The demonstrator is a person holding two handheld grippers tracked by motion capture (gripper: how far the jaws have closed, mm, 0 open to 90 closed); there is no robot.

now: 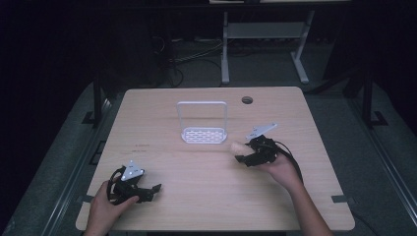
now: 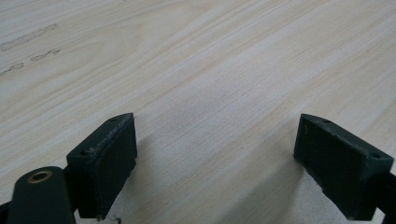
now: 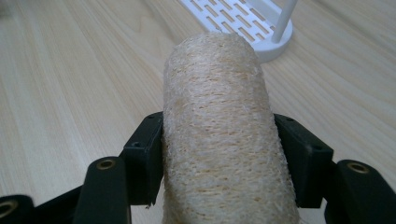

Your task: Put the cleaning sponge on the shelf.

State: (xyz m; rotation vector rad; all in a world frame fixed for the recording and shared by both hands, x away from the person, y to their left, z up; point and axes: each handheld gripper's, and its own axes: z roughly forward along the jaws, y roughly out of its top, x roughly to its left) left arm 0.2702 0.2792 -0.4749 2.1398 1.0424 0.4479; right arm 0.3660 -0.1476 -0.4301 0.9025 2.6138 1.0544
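While gripped, loofah [image 3: 219, 130] near rack rim [image 3: 273, 49]

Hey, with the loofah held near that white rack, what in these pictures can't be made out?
- Loofah: its near end is cut off by the bottom edge of the right gripper view; in the high view only its tip shows past the right tool.
- White rack: the top edge of the right gripper view crops its handle.
- Faint marks on the table: too small to read in the high view.
- Floor behind the table: too dark.

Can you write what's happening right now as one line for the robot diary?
right gripper: shut on loofah | left gripper: open, over table | rack: ahead of loofah
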